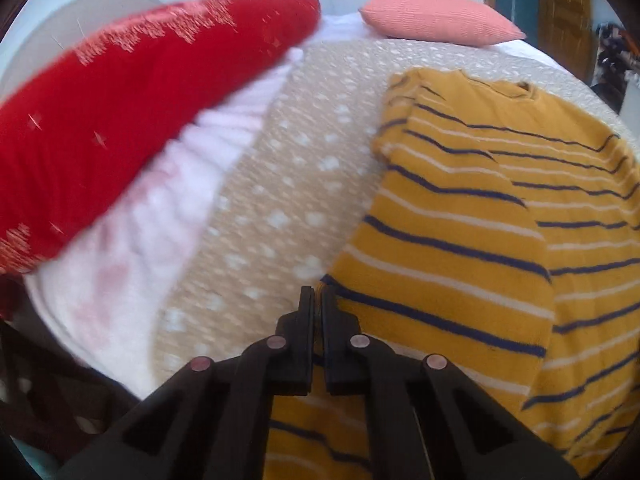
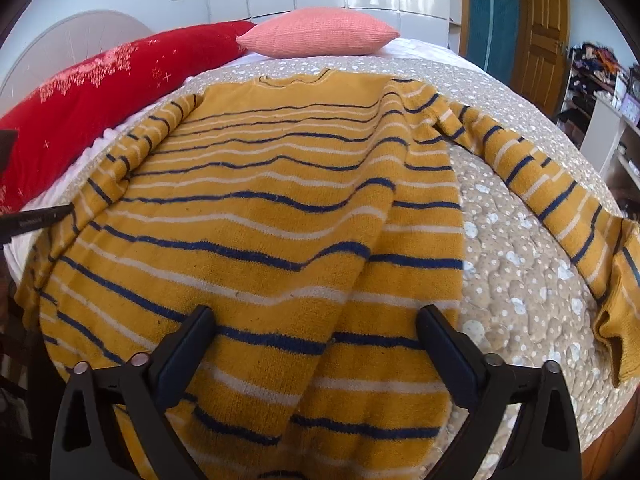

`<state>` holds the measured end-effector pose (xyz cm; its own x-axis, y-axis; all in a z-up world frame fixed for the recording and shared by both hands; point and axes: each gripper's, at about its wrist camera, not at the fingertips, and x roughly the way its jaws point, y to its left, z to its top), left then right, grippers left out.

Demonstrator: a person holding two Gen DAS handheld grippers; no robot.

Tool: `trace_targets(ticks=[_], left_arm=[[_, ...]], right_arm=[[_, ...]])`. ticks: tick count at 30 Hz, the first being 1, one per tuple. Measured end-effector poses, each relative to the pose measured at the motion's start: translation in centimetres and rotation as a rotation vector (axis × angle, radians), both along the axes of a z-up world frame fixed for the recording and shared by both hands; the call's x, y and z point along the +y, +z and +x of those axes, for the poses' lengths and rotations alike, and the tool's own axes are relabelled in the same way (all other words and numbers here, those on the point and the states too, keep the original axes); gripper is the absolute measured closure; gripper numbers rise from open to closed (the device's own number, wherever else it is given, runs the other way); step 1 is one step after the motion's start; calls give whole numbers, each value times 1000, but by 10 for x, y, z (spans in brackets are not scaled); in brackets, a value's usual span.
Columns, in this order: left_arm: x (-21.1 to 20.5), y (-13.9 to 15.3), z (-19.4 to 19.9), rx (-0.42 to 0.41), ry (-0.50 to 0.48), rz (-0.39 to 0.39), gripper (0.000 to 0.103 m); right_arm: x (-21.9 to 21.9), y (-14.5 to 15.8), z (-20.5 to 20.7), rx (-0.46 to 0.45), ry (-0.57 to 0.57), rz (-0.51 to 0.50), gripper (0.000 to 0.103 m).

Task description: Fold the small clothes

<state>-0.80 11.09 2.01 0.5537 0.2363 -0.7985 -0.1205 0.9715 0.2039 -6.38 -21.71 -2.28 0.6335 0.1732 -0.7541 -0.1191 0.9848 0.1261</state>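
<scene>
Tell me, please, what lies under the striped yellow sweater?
The striped yellow sweater lies flat on a beige dotted quilt, which shows around it. Whatever the sweater covers directly cannot be seen.

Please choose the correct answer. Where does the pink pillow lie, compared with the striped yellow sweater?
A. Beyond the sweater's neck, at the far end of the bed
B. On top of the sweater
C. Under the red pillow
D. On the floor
A: the pink pillow rests past the collar of the striped yellow sweater, apart from it, beside the red pillow.
</scene>
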Motion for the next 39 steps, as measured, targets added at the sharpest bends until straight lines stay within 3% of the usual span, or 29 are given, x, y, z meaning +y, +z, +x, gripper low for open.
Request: trace_targets(ticks=[5, 8, 9, 11, 12, 13, 15, 18, 21, 27, 29, 33, 35, 36, 37, 39], left_arm=[[45, 21, 4, -43, 222, 179, 100], [69, 44, -10, -84, 266, 118, 97], [72, 52, -18, -107, 262, 74, 92], [65, 68, -38, -146, 247, 30, 67], [57, 74, -48, -174, 229, 13, 46], [48, 79, -58, -200, 213, 1, 32], [29, 85, -74, -246, 171, -12, 25], [-5, 85, -82, -239, 93, -10, 23], [-29, 78, -81, -207, 44, -29, 23], [-66, 70, -71, -153, -27, -68, 23], [-76, 72, -72, -151, -42, -76, 23], [-87, 73, -75, -148, -60, -63, 23], [-89, 72, -74, -135, -61, -60, 23], [-89, 72, -73, -127, -60, -66, 23], [-88, 73, -72, -122, -59, -74, 23], [-87, 76, -71, -121, -56, -94, 23]], right_arm=[[-43, 11, -9, -16, -97, 116, 17], [-89, 13, -19, -25, -224, 199, 17], [-105, 13, -23, -26, -263, 235, 17], [-143, 12, -36, -33, -357, 321, 17], [-157, 12, -42, -38, -390, 351, 17], [-173, 13, -48, -50, -423, 386, 17], [-201, 22, -64, -96, -459, 425, 17], [-217, 39, -77, -147, -461, 369, 17], [-222, 51, -86, -181, -474, 219, 17], [-212, 33, -79, -164, -454, 49, 17], [-213, 26, -77, -170, -500, -30, 17], [-247, 12, -75, -157, -613, 66, 18], [-265, 0, -68, -110, -604, 136, 43], [-274, -4, -66, -85, -602, 173, 70], [-284, -3, -66, -83, -603, 213, 84], [-312, 6, -69, -101, -583, 347, 91]])
